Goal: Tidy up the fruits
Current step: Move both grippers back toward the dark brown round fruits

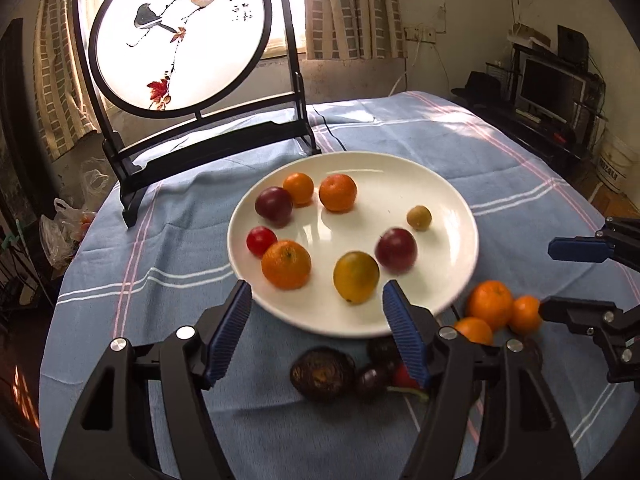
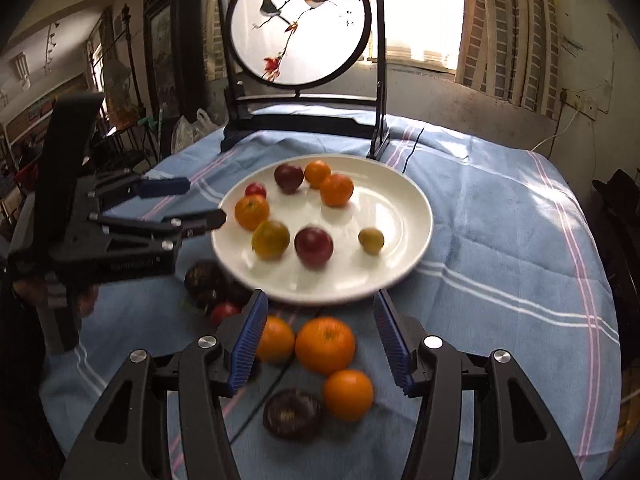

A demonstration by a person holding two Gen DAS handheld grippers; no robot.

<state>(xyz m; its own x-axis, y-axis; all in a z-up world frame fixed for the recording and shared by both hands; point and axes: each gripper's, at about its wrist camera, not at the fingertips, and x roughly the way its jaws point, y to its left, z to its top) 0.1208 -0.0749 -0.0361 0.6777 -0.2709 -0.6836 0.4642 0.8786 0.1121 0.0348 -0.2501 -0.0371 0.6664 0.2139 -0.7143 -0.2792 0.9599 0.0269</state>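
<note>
A white plate [image 1: 448,200] [image 2: 404,204] holds several fruits: oranges [image 1: 286,264], dark red plums [image 1: 396,249] [image 2: 314,246], a yellow-green citrus [image 1: 356,277] [image 2: 271,239], a small red tomato [image 1: 261,239] and a small green fruit [image 1: 419,217]. On the cloth in front of the plate lie three oranges [image 2: 325,345], two dark mangosteens [image 1: 322,374] [image 2: 292,414], a dark plum [image 1: 370,380] and a red fruit [image 2: 224,312]. My left gripper [image 1: 316,304] is open and empty above the plate's near edge. My right gripper [image 2: 318,312] is open and empty above the loose oranges.
A blue striped cloth [image 1: 160,272] covers the round table. A dark-framed round bird screen [image 1: 180,36] [image 2: 298,20] stands behind the plate. A plastic bag [image 1: 64,228] lies off the table's left side. A monitor [image 1: 550,88] stands at the far right.
</note>
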